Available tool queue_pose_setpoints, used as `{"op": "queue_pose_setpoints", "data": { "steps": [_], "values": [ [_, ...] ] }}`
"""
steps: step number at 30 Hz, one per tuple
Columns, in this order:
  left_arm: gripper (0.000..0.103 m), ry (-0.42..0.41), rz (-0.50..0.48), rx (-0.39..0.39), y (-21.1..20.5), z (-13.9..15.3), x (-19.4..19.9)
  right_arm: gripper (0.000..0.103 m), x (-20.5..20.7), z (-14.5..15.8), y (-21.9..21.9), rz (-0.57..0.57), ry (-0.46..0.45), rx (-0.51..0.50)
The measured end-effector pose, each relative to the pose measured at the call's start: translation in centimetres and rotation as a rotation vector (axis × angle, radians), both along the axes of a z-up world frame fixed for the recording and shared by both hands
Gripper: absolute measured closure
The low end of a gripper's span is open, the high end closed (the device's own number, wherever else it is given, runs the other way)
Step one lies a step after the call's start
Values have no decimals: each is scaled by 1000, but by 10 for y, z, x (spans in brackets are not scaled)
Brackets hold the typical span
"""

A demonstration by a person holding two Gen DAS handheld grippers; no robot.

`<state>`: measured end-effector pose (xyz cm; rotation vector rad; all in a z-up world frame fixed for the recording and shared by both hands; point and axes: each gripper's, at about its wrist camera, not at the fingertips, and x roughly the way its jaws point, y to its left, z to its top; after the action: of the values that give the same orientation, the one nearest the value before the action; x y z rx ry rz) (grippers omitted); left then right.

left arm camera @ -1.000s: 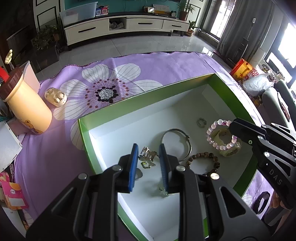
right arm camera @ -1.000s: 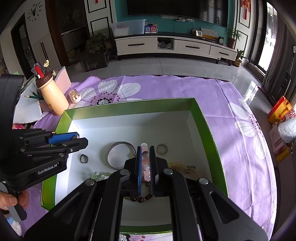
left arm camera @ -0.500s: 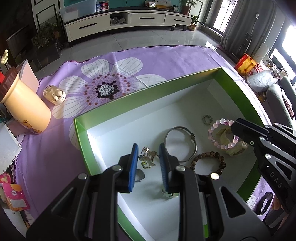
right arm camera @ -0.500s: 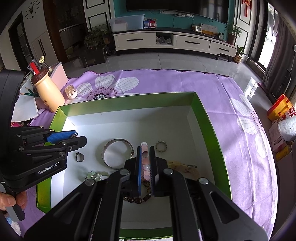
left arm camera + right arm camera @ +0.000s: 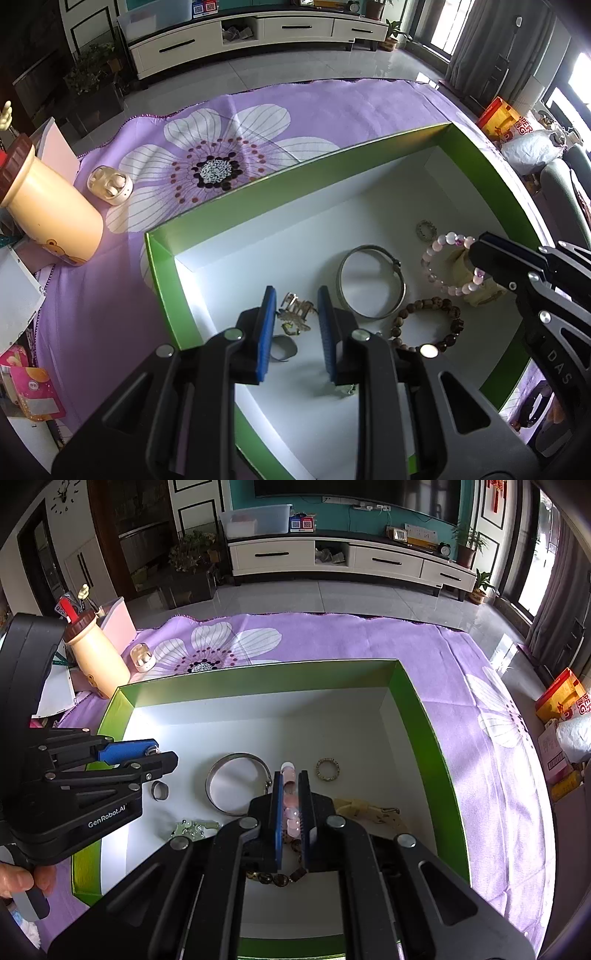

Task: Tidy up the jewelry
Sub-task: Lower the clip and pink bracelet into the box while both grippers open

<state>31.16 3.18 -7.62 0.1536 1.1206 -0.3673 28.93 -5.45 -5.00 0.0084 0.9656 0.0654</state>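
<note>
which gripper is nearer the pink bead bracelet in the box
Right. The right gripper is shut on the pink bead bracelet. The left gripper hangs apart over the metal hair clip, beyond the silver bangle.

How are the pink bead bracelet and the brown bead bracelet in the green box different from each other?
The pink bead bracelet has pale, glossy, translucent beads; the brown bead bracelet has dark, dull, wood-like beads. The pink one is pinched between the pads of the right gripper, while the brown one lies free on the box floor. The pink one sits over a yellowish piece; the brown one rests on bare white. Both are round beaded loops inside the green box.
</note>
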Motion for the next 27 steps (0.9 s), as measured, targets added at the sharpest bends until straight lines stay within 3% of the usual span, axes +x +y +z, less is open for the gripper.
{"op": "queue_pose_setpoints", "data": {
  "steps": [27],
  "values": [
    [78, 5, 15, 6, -1, 0, 1, 96, -2, -1, -4, -6, 15, 8]
  ]
}}
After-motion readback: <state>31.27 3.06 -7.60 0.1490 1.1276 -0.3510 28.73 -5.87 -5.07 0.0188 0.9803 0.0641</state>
